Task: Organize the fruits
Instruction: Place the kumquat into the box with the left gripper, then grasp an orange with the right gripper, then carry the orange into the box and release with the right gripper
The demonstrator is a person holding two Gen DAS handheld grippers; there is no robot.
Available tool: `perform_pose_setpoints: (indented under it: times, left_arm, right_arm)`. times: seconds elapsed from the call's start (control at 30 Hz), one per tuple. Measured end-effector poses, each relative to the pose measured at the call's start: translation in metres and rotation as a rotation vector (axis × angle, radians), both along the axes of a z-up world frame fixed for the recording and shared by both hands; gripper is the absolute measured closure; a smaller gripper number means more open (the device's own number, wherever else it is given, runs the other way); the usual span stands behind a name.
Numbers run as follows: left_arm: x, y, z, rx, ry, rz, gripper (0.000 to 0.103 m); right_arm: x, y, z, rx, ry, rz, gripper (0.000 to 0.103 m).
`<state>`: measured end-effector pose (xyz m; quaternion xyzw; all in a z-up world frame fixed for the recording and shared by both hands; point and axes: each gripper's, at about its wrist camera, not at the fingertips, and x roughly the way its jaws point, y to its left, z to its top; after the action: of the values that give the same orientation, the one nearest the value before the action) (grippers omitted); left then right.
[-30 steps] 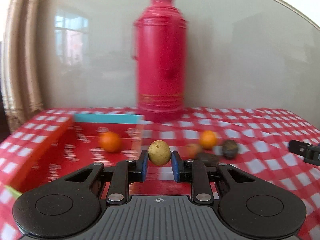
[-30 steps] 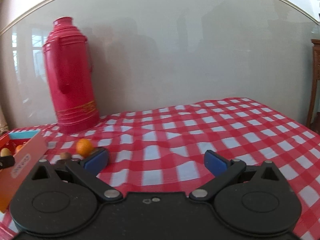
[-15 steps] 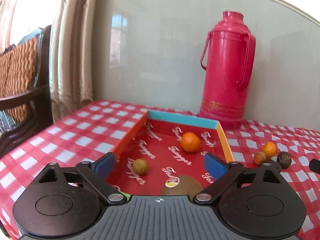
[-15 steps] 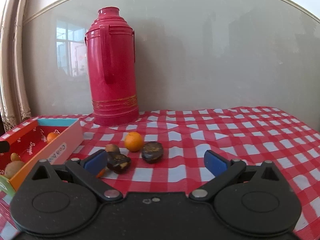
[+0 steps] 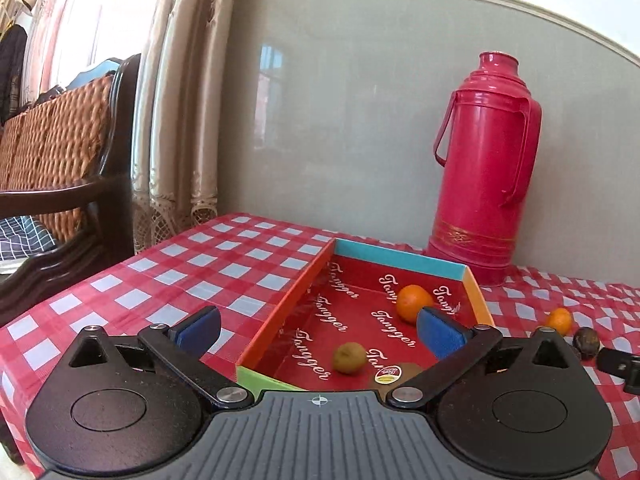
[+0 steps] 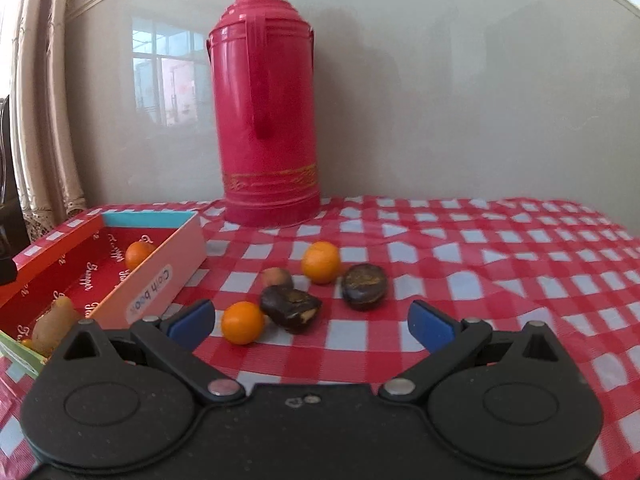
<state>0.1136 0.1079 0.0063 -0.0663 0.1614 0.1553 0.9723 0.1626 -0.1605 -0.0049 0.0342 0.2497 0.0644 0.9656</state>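
Box left of loose fruits; thermos behind.

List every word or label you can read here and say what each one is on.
"Tangger": white script repeated across the red floor of the box.
"Cloth boo…": white label on the box's outer side wall; its end is hidden behind the right hand-held gripper.
Round sticker on the kiwi: too small to read.
Gold band on the red thermos: ornament, no legible text.

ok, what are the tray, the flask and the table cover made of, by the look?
Tray: looks like printed cardboard, thin flat walls, matte.
Flask: likely moulded plastic shell, uniform pink-red, soft sheen, gold band.
Table cover: probably vinyl or oilcloth, glossy check print with stiff wrinkles; coated fabric can't be ruled out.
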Motion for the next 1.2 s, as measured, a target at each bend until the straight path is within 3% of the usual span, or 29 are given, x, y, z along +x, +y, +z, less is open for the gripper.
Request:
perform_pose_setpoints:
  times: [0.07, 0.13, 0.43, 0.5, 0.57, 0.63, 0.73, 0.8, 0.83, 0.87, 1.03, 1.2]
  left_arm:
    - [-0.001, 0.003, -0.001, 0.003, 0.004, -0.001, 0.0]
    - [-0.001, 0.005, -0.001, 0.017, 0.008, -0.001, 0.0]
    - [-0.004, 0.014, 0.0, 0.048, 0.006, 0.005, 0.0]
    - [-0.006, 0.017, 0.0, 0.057, 0.003, 0.01, 0.0]
    - [-0.007, 0.022, -0.001, 0.056, 0.008, 0.016, 0.0]
    - [-0.007, 0.026, -0.001, 0.05, 0.011, 0.022, 0.0]
    - [-0.007, 0.031, -0.001, 0.044, 0.007, 0.029, 0.0]
    - [-0.007, 0.032, -0.001, 0.044, 0.004, 0.027, 0.0]
    - [-0.007, 0.032, -0.001, 0.047, 0.004, 0.027, 0.0]
    - [-0.007, 0.031, -0.001, 0.05, 0.005, 0.026, 0.0]
    - [-0.009, 0.03, 0.001, 0.063, 0.004, 0.019, 0.0]
    - [-0.013, 0.033, -0.001, 0.078, 0.018, 0.026, 0.0]
  right_arm:
    - [0.006, -0.003, -0.006, 0.058, 0.028, 0.002, 0.006]
    - [0.017, 0.0, -0.007, 0.038, 0.101, -0.017, 0.006]
    - [0.028, 0.038, -0.008, -0.008, 0.134, 0.083, 0.006]
    - [0.033, 0.049, -0.012, -0.033, 0.147, 0.096, 0.011]
    - [0.038, 0.054, -0.015, -0.051, 0.161, 0.099, 0.025]
    - [0.044, 0.056, -0.018, -0.053, 0.175, 0.102, 0.031]
    - [0.052, 0.054, -0.021, -0.068, 0.189, 0.095, 0.03]
    - [0.056, 0.054, -0.023, -0.082, 0.197, 0.087, 0.038]
    - [0.057, 0.054, -0.024, -0.099, 0.201, 0.077, 0.063]
    - [0.058, 0.053, -0.025, -0.099, 0.201, 0.081, 0.08]
    - [0.053, 0.05, -0.016, -0.061, 0.172, 0.089, 0.079]
    - [0.032, 0.055, 0.004, -0.011, 0.076, 0.134, 0.079]
